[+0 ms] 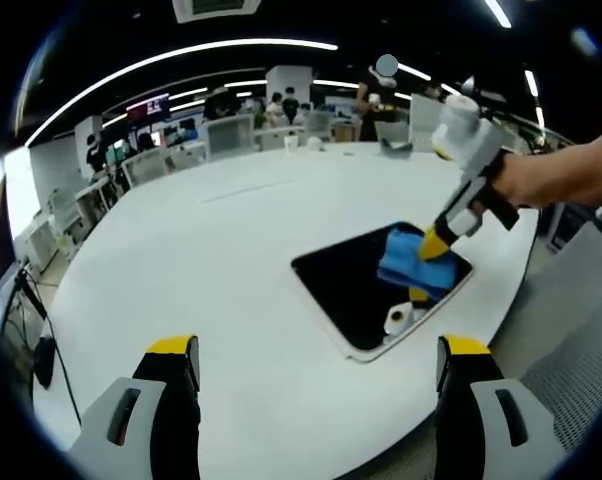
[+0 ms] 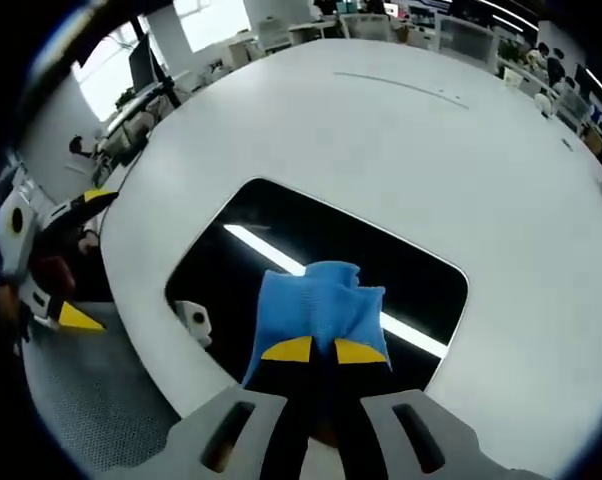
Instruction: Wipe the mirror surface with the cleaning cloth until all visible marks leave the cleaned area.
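With the right tongs (image 2: 313, 350) clamped on the blue cloth (image 2: 316, 305) over the mirror (image 2: 281, 215) and the left tongs (image 1: 316, 365) wide and idle above the bench (image 1: 211, 250), good wiping likely needs flat, overlapping strokes toward the near edge.

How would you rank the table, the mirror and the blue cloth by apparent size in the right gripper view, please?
1. Table, the largest by far.
2. Mirror, lying on it.
3. Cloth, smallest, held on the mirror by the right gripper.

white table (image 1: 211, 250); office desks (image 1: 171, 150); ceiling lights (image 1: 181, 55)
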`<state>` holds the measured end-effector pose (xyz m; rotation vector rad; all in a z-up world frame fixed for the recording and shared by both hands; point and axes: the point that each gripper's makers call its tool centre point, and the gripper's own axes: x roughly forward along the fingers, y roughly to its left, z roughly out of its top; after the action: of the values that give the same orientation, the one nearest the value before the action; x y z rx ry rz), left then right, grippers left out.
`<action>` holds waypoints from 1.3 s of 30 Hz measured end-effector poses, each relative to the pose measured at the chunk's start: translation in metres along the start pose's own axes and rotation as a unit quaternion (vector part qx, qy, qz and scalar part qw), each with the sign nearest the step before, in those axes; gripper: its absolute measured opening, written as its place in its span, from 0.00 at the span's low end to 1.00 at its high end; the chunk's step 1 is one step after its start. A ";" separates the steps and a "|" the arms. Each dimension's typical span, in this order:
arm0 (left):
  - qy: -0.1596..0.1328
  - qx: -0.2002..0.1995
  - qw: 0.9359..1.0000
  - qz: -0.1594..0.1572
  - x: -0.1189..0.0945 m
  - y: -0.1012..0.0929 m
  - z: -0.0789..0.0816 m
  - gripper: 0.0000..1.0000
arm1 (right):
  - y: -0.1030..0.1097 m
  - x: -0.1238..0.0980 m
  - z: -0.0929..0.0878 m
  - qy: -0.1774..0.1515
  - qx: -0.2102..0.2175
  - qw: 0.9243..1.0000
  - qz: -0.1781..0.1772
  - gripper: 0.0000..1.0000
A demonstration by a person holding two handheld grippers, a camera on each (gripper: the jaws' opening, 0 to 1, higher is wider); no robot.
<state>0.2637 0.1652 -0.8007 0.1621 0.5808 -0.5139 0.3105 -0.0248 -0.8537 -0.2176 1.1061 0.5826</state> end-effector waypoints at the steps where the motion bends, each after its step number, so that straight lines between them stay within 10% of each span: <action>1: 0.000 0.000 1.000 0.000 0.000 0.000 0.000 0.99 | 0.000 0.000 -0.001 0.000 0.000 1.000 0.000 0.00; 39: -0.003 0.004 1.000 -0.004 0.000 -0.002 0.001 0.99 | 0.017 -0.015 -0.034 0.003 0.028 0.999 0.020 0.00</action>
<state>0.2637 0.1631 -0.7998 0.1655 0.5738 -0.5238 0.2705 -0.0305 -0.8536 -0.1481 1.1341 0.5863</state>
